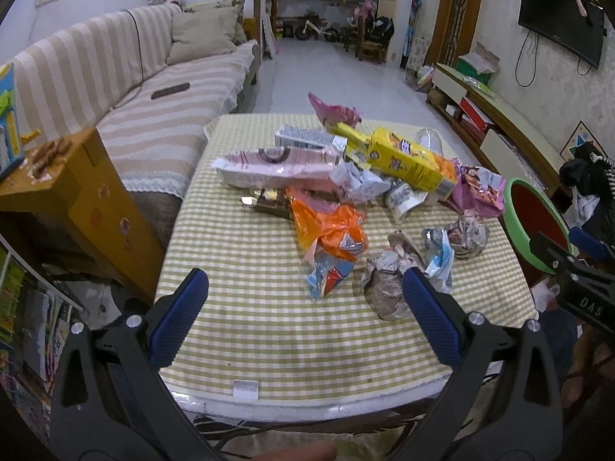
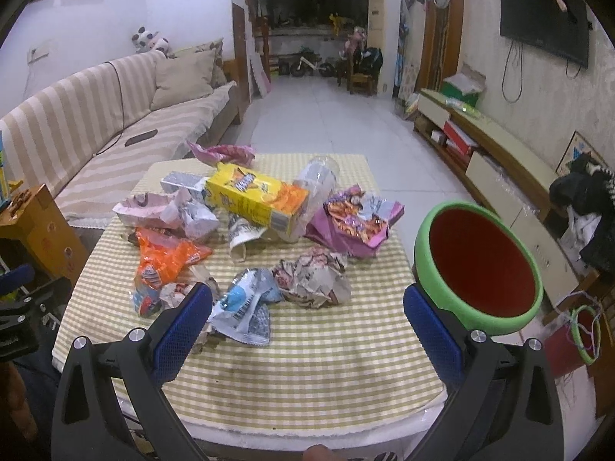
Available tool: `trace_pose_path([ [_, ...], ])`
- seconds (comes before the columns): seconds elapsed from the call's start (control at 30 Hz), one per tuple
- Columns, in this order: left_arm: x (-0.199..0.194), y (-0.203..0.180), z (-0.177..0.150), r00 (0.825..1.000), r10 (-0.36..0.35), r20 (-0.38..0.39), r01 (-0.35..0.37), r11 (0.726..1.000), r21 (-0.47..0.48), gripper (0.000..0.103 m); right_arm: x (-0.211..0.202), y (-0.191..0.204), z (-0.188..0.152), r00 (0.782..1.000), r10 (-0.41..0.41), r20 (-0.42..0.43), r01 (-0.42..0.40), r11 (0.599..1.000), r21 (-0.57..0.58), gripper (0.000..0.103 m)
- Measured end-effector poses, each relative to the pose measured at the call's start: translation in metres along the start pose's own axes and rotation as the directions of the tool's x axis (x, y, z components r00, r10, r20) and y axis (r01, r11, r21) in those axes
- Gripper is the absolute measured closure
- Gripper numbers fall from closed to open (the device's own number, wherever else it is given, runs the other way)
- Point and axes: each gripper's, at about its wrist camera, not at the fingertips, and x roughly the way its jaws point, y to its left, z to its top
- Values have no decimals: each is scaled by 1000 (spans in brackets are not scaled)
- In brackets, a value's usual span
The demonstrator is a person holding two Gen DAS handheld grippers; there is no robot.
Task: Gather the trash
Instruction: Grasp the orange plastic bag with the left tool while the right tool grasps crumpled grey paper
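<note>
Two grippers, left (image 1: 305,288) and right (image 2: 307,307), hover with jaws wide and empty above wrappers (image 1: 326,230) littering the checked desk (image 1: 269,330).

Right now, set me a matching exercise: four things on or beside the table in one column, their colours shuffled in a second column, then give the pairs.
Things:
1. box
2. bin
3. chip bag
4. bottle

Colours:
A. green outside, red inside
B. clear
C. yellow
D. orange

Pairs: 1-C, 2-A, 3-D, 4-B
</note>
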Motion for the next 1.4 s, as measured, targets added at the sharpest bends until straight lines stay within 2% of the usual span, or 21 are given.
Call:
trace_pose_path([
  [0.3, 42, -2, 12, 995, -68, -70, 66, 997, -28, 4, 40, -8, 1, 994, 68, -80, -66, 997, 30, 7],
  [0.5, 80, -9, 25, 989, -64, -135, 59, 997, -46, 4, 79, -17, 9, 983, 48, -176, -35, 997, 74, 7],
  [0.6, 101, -9, 31, 985, -55, -165, 48, 998, -44, 4, 95, -21, 13, 980, 42, -194, -24, 996, 91, 7],
  [0.9, 145, -5, 37, 968, -65, -244, 46, 996, -82, 5, 148, -19, 16, 957, 42, -289, -21, 997, 75, 7],
  [0.97, 149, -5, 37, 966, -68, -251, 48, 995, -83, 11, 154, -19, 12, 951, 56, -304, -31, 996, 87, 7],
  [1.07, 154, -5, 36, 960, -95, -262, 72, 993, -97, 28, 158, -21, 6, 942, 82, -325, -52, 994, 100, 18],
  [1.1, 155, -5, 36, 960, -99, -262, 76, 992, -96, 33, 157, -21, 4, 941, 87, -326, -58, 993, 98, 22],
  [1.13, 155, -5, 36, 960, -99, -260, 76, 992, -96, 34, 156, -21, 3, 938, 100, -331, -70, 992, 103, 26],
  [1.2, 154, -4, 36, 961, -105, -258, 81, 992, -101, 38, 155, -21, 2, 934, 116, -337, -84, 991, 108, 40],
  [1.27, 151, 0, 34, 960, -117, -255, 91, 990, -112, 44, 151, -20, 3, 939, 115, -324, -86, 991, 102, 50],
  [1.33, 145, 1, 34, 962, -124, -243, 99, 989, -112, 56, 143, -20, 5, 945, 121, -304, -94, 990, 102, 55],
  [1.4, 137, 1, 35, 964, -122, -236, 101, 990, -102, 60, 134, -20, 9, 953, 122, -278, -100, 991, 95, 58],
])
